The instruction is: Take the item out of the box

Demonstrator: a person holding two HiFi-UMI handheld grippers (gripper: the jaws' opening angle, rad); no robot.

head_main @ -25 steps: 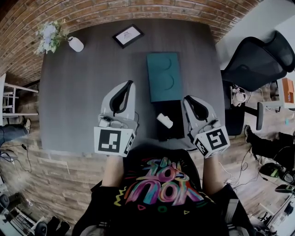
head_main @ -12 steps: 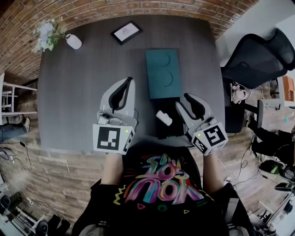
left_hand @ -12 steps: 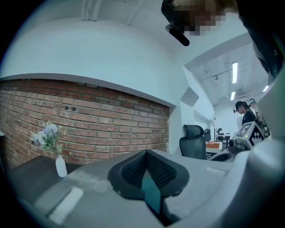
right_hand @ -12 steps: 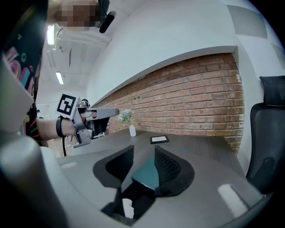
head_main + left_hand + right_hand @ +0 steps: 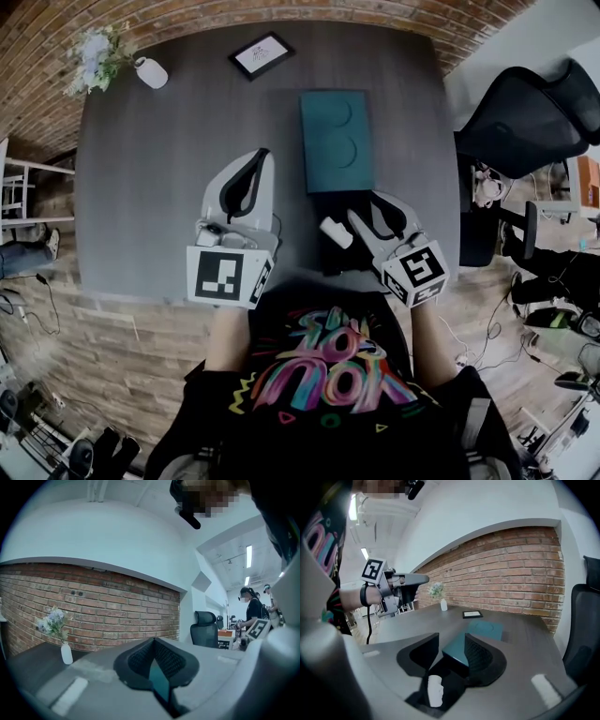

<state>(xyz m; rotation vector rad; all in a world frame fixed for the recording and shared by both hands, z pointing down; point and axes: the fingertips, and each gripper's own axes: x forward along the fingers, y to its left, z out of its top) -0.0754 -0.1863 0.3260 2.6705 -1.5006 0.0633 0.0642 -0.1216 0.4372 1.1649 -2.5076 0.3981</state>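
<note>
A dark grey table (image 5: 150, 187) fills mid-frame. Right of centre, a teal rectangular lid (image 5: 336, 141) lies above an open black box (image 5: 330, 202). The right gripper (image 5: 451, 639) has its jaws wide, just opening, untouching over the box's small white cylindrical item (image 5: 435, 690). The left gripper (image 5: 153, 641) has its jaws together, empty.

place: office | cues: swivel chair (image 5: 525, 117), brick wall (image 5: 187, 28), dark desk (image 5: 159, 187)

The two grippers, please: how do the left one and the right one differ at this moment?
The left gripper has its jaws together and empty; the right gripper has its jaws apart, having just been opening, with the white item between them, ungripped. The left gripper points level over the table; the right gripper tilts down over the black box. Both are grey with a marker cube.
</note>
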